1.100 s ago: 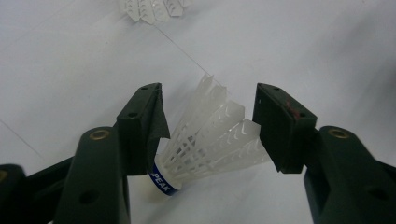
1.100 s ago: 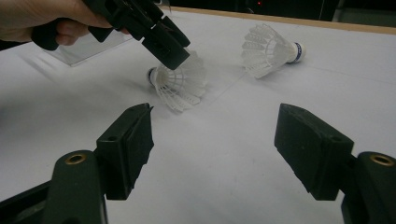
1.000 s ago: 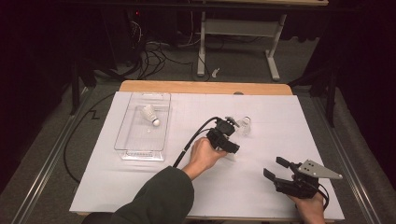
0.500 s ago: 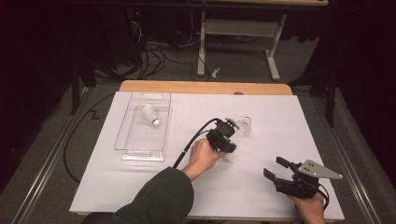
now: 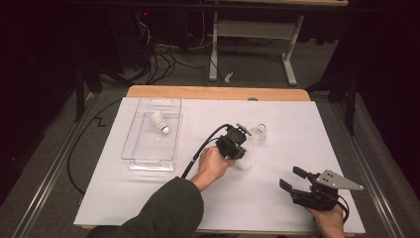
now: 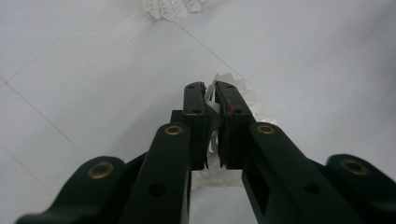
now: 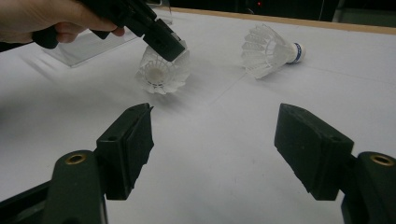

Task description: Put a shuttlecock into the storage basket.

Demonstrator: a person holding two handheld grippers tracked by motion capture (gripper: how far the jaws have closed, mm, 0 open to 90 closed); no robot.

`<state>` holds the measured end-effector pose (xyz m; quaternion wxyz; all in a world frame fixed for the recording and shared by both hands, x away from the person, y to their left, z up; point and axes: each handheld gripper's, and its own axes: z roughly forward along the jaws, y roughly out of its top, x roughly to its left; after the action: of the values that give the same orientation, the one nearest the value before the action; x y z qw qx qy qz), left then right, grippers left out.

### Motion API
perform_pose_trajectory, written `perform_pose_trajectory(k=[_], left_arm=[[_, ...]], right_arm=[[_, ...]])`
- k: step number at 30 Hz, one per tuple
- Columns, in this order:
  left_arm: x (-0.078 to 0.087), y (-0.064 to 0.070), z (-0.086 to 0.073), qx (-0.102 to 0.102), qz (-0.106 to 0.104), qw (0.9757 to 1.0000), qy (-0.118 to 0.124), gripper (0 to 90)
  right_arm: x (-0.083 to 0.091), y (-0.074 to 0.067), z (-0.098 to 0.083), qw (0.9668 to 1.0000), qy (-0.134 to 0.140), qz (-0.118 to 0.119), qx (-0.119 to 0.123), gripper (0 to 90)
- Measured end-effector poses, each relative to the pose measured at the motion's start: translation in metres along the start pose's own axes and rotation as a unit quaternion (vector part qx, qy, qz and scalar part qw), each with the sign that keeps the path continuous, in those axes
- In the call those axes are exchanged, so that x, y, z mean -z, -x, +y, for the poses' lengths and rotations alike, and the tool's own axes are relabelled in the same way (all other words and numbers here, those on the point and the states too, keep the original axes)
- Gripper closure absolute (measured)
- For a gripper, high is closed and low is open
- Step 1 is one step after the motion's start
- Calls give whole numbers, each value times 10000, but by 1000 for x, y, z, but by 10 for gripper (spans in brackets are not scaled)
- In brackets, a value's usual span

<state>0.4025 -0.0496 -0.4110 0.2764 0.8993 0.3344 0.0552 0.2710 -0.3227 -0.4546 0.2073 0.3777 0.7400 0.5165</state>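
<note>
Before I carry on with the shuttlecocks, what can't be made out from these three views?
- Shuttlecock in the left gripper: in the left gripper view the jaws cover its cork; in the high view the gripper hides most of it.
- Second loose shuttlecock: cut off by the top edge of the left gripper view, only feather tips show.
- Shuttlecock in the clear tray: too small in the high view to judge its condition.
- Right gripper: open, nothing hidden between the jaws.

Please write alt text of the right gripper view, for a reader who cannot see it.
The left gripper, held in a hand, pinches the feather skirt of a white shuttlecock on a white table. A second shuttlecock lies on its side nearby. The right gripper waits open in front.
</note>
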Motion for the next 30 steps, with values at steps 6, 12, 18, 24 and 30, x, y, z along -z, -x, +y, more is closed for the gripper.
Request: perform_pose_trajectory(k=[6,12,18,24,30], left_arm=[[6,-4,-1,2,-5,10000,18,870],[16,-7,-2,-7,31,9998,181,880],[23,-13,-5,34,-11,9998,178,885],[31,-19,-9,74,-109,9997,214,888],[37,-20,-11,42,-171,9988,464,889]], right_arm=[[0,0,0,10000,-5,1,6,283],[0,0,0,10000,-6,6,11,284],[-1,0,0,10000,-12,0,6,283],[-1,0,0,10000,-11,-5,6,284],[-1,0,0,10000,-11,-6,3,283]])
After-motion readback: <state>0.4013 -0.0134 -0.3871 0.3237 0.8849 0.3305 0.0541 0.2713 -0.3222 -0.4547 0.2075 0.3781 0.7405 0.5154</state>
